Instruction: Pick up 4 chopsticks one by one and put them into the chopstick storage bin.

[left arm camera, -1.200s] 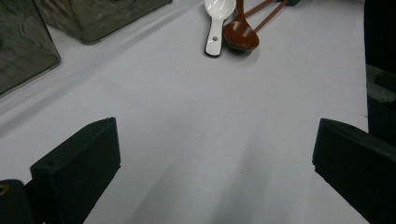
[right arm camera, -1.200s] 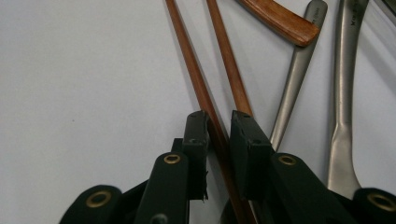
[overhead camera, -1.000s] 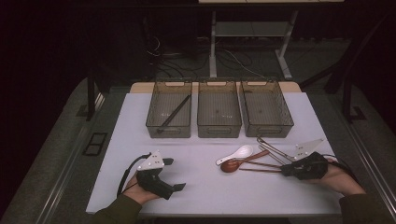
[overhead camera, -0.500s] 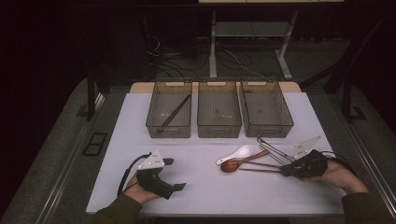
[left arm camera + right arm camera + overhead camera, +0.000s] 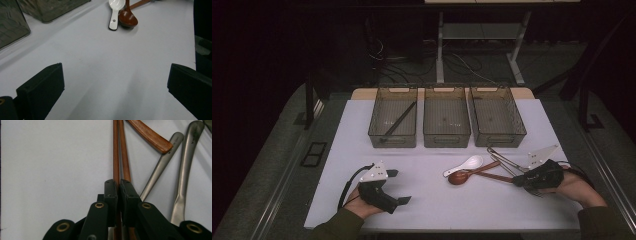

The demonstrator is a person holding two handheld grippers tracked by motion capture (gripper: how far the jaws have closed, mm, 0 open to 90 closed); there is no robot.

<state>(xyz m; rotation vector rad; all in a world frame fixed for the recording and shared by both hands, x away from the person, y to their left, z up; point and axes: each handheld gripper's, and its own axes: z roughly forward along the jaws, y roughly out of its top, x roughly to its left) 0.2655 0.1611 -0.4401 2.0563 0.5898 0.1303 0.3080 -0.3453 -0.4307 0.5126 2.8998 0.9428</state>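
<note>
Left gripper (image 5: 398,201): rests idle on the table's near left, jaws spread wide with nothing but bare tabletop between them; the left gripper view confirms this.
Left bin (image 5: 393,124): already holds one long dark stick lying on a slant, which I read as a sorted piece.
Middle bin (image 5: 447,123): looks bare apart from a small speck on its floor; too small to tell what.
Right bin (image 5: 497,117): appears to hold nothing.
White spoon (image 5: 464,165): lies on the table in front of the bins, bowl toward the middle bin, touching the brown spoon; not yet sorted.
Brown spoon (image 5: 460,176): its bowl sits just beside the white spoon, handle running right toward the pile; not yet sorted.
Chopsticks (image 5: 119,152): a wooden pair lying side by side on the table, near ends between the right gripper's jaws.
Metal cutlery (image 5: 162,165): two steel handles lie just right of the chopsticks, untouched.
Right gripper (image 5: 118,185): jaws have just been closing and now stand narrow, pinched on the chopsticks, which still lie flat on the table.
Table (image 5: 362,125): white top, bins in a row at the far edge.
Progress: early, by my judgement; one piece binned, a grip just taken, and the lift, the carry and the spoons and steel pieces remain.
</note>
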